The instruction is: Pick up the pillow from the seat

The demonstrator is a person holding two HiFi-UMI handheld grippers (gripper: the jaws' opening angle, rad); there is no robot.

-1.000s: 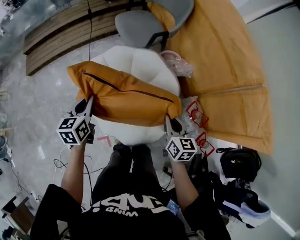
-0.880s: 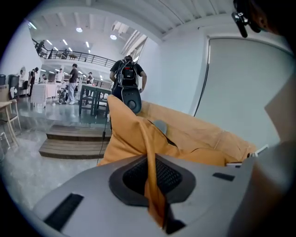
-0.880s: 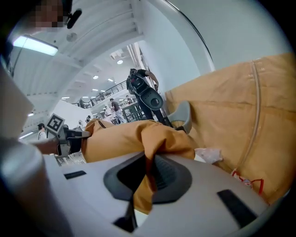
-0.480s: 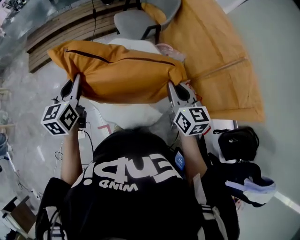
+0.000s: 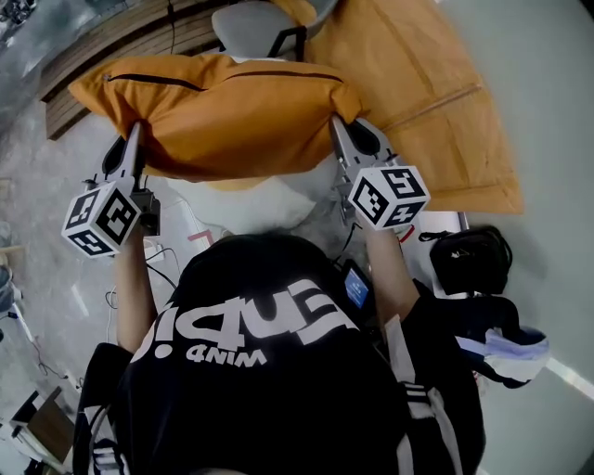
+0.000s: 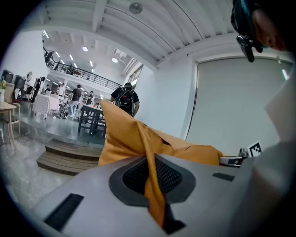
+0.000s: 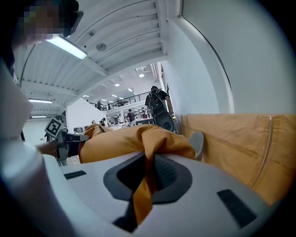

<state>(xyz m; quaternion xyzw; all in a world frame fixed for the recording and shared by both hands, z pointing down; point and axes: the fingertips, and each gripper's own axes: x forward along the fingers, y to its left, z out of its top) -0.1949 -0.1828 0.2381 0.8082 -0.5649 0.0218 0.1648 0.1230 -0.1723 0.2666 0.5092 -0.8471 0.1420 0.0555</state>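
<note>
An orange pillow (image 5: 223,116) with a dark zip hangs in the air in front of me, held level between both hands. My left gripper (image 5: 133,148) is shut on its left corner, and orange fabric (image 6: 150,185) is pinched between the jaws in the left gripper view. On the right, my right gripper (image 5: 345,147) is shut on the other corner, with a fold of the pillow (image 7: 145,178) squeezed between the jaws. Below the pillow shows the white seat (image 5: 246,204) of a round chair, partly hidden by the pillow and my head.
A grey chair (image 5: 255,23) stands beyond the pillow. A large orange cushion or sofa (image 5: 436,102) fills the right side. A black bag (image 5: 469,260) and shoes lie on the floor at my right. Wooden steps (image 5: 102,42) run along the upper left. Cables lie on the floor at left.
Both grippers have risen and moved away from me with the pillow, which has come up off the white seat and now hangs level, higher in the head view.
</note>
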